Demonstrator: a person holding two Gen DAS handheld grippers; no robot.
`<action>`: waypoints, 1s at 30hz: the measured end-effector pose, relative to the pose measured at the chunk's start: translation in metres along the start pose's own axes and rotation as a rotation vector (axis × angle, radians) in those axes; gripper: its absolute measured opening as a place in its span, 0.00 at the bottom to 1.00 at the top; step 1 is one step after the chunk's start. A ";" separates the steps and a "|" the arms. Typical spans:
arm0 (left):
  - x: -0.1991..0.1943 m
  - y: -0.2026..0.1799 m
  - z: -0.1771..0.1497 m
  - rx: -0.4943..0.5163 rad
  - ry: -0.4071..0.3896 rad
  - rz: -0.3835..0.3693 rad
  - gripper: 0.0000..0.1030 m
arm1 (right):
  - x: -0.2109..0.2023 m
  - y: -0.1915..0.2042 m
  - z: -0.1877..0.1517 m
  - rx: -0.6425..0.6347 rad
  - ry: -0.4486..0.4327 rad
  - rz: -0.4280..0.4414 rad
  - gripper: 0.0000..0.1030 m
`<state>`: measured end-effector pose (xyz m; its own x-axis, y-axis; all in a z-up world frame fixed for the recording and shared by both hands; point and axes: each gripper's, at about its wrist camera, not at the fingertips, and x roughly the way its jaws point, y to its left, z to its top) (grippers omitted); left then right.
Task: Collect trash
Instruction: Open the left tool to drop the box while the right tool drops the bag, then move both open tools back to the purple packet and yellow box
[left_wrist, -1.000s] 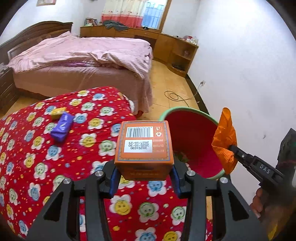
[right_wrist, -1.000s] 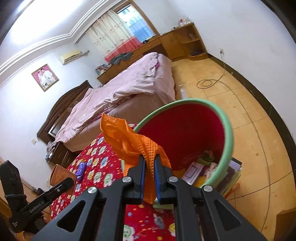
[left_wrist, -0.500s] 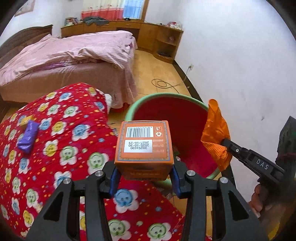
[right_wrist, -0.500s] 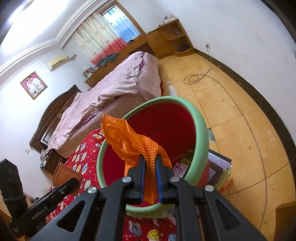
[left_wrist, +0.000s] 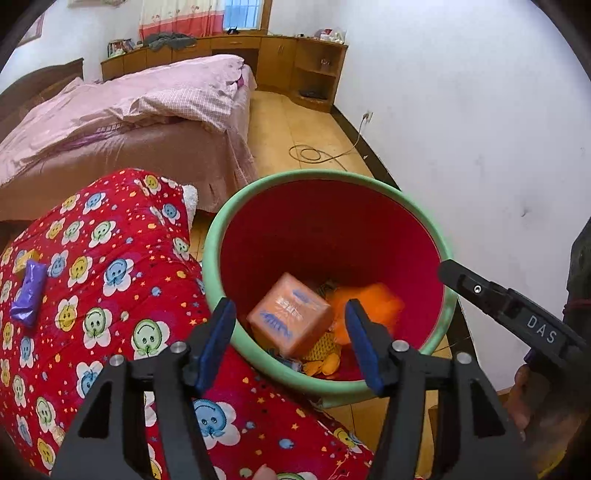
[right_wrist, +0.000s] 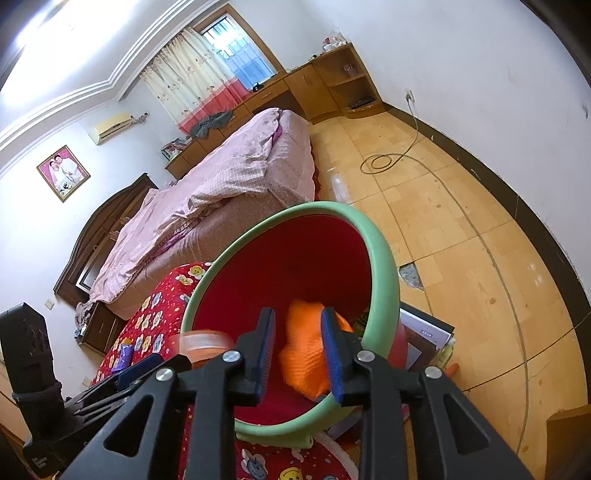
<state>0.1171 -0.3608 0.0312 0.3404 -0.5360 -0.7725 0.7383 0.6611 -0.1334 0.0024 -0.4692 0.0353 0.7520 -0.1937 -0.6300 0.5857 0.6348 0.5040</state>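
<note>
A red bin with a green rim (left_wrist: 236, 206) (right_wrist: 384, 254) stands beside the red flowered quilt (left_wrist: 92, 295). My left gripper (left_wrist: 291, 339) is open above the bin's near edge. An orange box (left_wrist: 290, 317) is inside the bin, blurred. My right gripper (right_wrist: 297, 356) is open over the bin. An orange mesh bag (right_wrist: 304, 350) (left_wrist: 369, 306) is blurred inside the bin below it. A purple wrapper (left_wrist: 29, 291) and a yellow item (left_wrist: 26, 258) lie on the quilt at left.
A bed with pink bedding (left_wrist: 129, 122) stands beyond the quilt. Wooden cabinets (left_wrist: 303, 66) line the far wall. A cable (left_wrist: 314, 151) lies on the tiled floor. Books and papers (right_wrist: 424, 336) sit behind the bin by the white wall.
Both grippers opened. The orange box left my left gripper and the orange mesh bag left my right gripper; both are now in the bin. Both grippers moved closer over the bin.
</note>
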 end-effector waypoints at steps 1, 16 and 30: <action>0.000 0.001 0.000 0.001 -0.002 0.001 0.60 | 0.000 -0.001 0.000 0.001 0.000 0.000 0.30; -0.022 0.027 -0.008 -0.083 -0.033 0.026 0.60 | -0.006 0.011 -0.003 -0.034 0.000 0.001 0.35; -0.055 0.070 -0.010 -0.151 -0.086 0.108 0.60 | -0.004 0.053 -0.010 -0.120 0.023 0.039 0.50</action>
<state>0.1445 -0.2794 0.0579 0.4662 -0.4963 -0.7324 0.6013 0.7850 -0.1492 0.0274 -0.4280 0.0586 0.7655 -0.1512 -0.6254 0.5151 0.7265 0.4548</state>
